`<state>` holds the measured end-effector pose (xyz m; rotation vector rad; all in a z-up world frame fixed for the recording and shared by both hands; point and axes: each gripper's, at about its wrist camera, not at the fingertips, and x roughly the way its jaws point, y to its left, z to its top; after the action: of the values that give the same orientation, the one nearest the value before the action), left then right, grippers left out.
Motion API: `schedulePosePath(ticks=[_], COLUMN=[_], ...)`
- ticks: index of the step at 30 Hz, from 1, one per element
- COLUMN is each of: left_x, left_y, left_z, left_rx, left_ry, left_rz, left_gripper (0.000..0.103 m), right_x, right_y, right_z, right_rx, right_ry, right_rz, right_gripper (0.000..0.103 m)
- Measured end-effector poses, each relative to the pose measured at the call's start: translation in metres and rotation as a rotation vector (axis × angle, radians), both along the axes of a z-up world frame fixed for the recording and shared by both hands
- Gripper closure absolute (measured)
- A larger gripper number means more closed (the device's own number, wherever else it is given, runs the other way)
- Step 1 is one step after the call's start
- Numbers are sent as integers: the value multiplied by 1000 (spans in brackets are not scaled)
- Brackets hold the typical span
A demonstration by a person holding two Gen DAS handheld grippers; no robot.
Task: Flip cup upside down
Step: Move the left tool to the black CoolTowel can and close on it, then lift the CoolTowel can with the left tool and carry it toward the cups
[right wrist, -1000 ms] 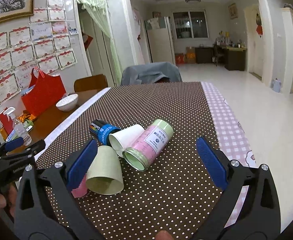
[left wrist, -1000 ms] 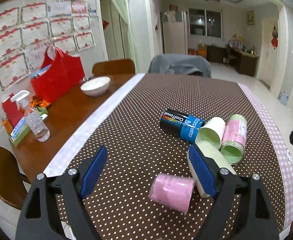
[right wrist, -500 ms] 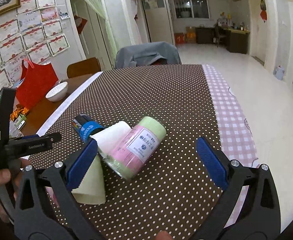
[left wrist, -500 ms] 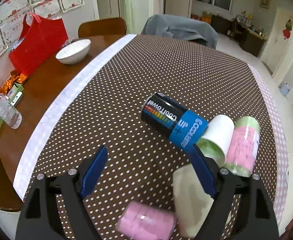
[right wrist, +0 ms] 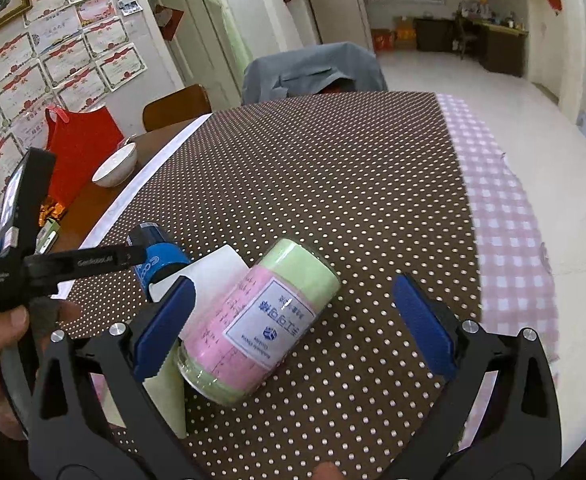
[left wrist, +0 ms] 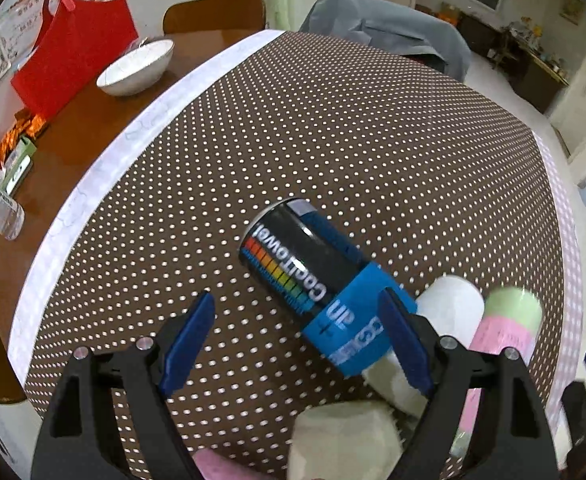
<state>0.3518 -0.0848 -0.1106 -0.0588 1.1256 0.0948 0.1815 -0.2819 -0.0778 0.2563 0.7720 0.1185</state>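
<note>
Change since earlier frame: both grippers have moved forward and lower over the cluster of cups; the black-and-blue cup now fills the middle of the left wrist view, and the pink-and-green cup sits closer in the right wrist view.
Left gripper (left wrist: 299, 326): fingers spread wide, holding nothing; its right blue pad (left wrist: 403, 344) overlaps the blue band of the black-and-blue cup in the picture, though contact cannot be told.
Right gripper (right wrist: 293, 324): fingers spread wide and empty, framing the pink-and-green cup; its left pad looks just beside the cup, contact unclear.
Black-and-blue cup (left wrist: 313, 280): lies on its side on the brown polka-dot tablecloth (left wrist: 333, 140), closed base pointing away and to the left.
Pink-and-green cup (right wrist: 261, 322): lies on its side, open mouth facing the camera, touching the white paper cup (right wrist: 213, 268) beside it.
Other cups: a pale green paper cup (left wrist: 345, 440) and a pink cup at the bottom edge of the left view, both blurred.
Which cup is meant: cannot tell; each gripper faces one.
Doing the step well: centre the cup's body between the pads, close gently across its width, lift clear of its neighbours, rotate the wrist until the mouth faces down, then set it flat.
Risk: paper cups crush easily, and the crowded neighbours may roll when nudged.
</note>
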Motion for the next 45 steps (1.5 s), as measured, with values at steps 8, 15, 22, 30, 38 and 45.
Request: schedulePosePath(ticks=[8,15,22,30,38,45], left_x=[36,51,75,84,53,-2], left_y=[-3,9,11,27,70,79], left_z=[-25,-41,-44,-49,-33,-10], left_rx=[-61,-71,21,-116,-203,-212], left_ry=[100,178,187,172,91,34], left_rz=[62,42,-62,-228,-354,-416], left_gripper=[21,21,21,33,36,37], right_x=[17,19,4,-25,-55,-90], right_y=[-4,2,6,25,53,58], right_z=[-2,-6,2,27,40,46], right_rx=[29,34,31,-54,-105,-90], right_ry=[23,37,9,-14,-30,-47], right_rz=[48,63,-28,-160,-234,-286], right_gripper=[6,6,6,6,6,6])
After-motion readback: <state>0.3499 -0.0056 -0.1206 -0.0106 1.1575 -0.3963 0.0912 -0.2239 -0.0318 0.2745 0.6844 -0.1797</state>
